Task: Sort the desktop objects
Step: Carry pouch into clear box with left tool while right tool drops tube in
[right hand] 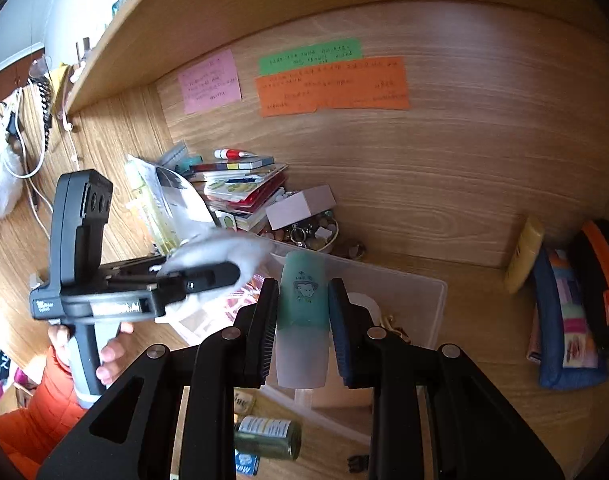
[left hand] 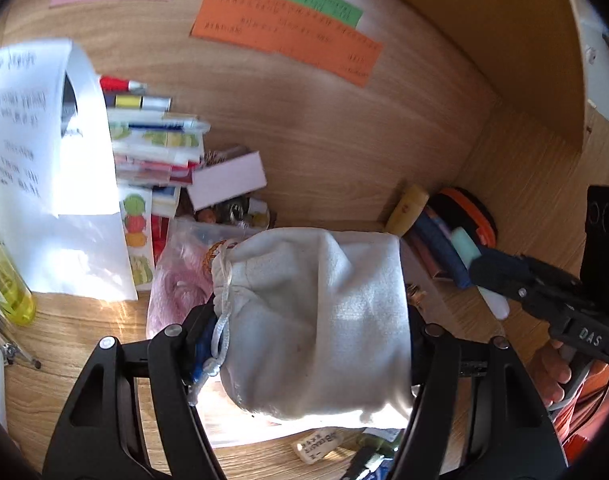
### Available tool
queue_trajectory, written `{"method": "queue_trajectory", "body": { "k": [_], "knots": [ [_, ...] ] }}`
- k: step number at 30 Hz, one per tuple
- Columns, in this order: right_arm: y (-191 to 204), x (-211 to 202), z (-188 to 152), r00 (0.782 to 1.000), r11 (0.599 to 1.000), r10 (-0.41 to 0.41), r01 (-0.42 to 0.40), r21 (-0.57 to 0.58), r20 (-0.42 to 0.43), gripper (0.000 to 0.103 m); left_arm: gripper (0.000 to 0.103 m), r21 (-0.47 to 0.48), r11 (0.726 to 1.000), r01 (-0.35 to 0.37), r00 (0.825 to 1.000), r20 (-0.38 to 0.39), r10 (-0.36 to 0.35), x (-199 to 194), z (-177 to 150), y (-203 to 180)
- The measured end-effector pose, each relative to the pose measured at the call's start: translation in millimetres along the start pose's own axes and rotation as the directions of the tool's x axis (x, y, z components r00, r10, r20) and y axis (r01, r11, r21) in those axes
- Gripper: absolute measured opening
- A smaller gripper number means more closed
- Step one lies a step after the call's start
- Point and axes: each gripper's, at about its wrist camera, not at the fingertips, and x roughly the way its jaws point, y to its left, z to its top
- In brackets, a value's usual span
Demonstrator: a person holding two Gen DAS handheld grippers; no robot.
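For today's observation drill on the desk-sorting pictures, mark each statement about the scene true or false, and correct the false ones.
1. The left gripper holds a white drawstring pouch. True.
2. The right gripper is open, holding nothing. False: it is shut on a green-capped tube.
3. An orange note is stuck on the wooden back panel below a green note. True.
4. The pink note is to the right of the orange one. False: it is to its left.
5. A clear plastic bin sits on the desk. True.
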Motion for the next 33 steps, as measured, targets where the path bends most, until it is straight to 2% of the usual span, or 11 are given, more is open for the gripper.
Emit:
{"method": "queue_trajectory", "body": {
  "k": [7,12,14,19,25,33],
  "knots": [
    [-10,31,-13,0.997,0.998,-0.062,0.063,0.031,-0.040,0.023,0.068,0.037,0.999,-0.022,1.000,-0.016,0.023,7,-6,-2],
    [-21,41,-20,0.994,0.996,-0.075,0.078,0.042,-0.076,0.023,0.068,0.094,0.993,-0.073,0.997,-0.020,0.075,14,-12,-12],
    [-24,45,-24,0.991,0.994,-0.100,0.104,0.042,-0.084,0.023,0.068,0.106,0.992,-0.070,0.997,-0.036,0.074,17,-16,-13],
    [-28,56,-28,0.983,0.988,-0.145,0.149,0.030,-0.113,0.023,0.069,0.159,0.981,-0.113,0.992,-0.045,0.121,25,-22,-21],
    [-29,66,-33,0.975,0.985,-0.168,0.171,0.011,-0.147,0.023,0.069,0.204,0.968,-0.148,0.986,-0.046,0.160,29,-27,-28],
    [-30,76,-38,0.968,0.985,-0.171,0.174,-0.002,-0.184,0.023,0.073,0.215,0.966,-0.144,0.986,-0.056,0.159,30,-27,-31]
  ]
}}
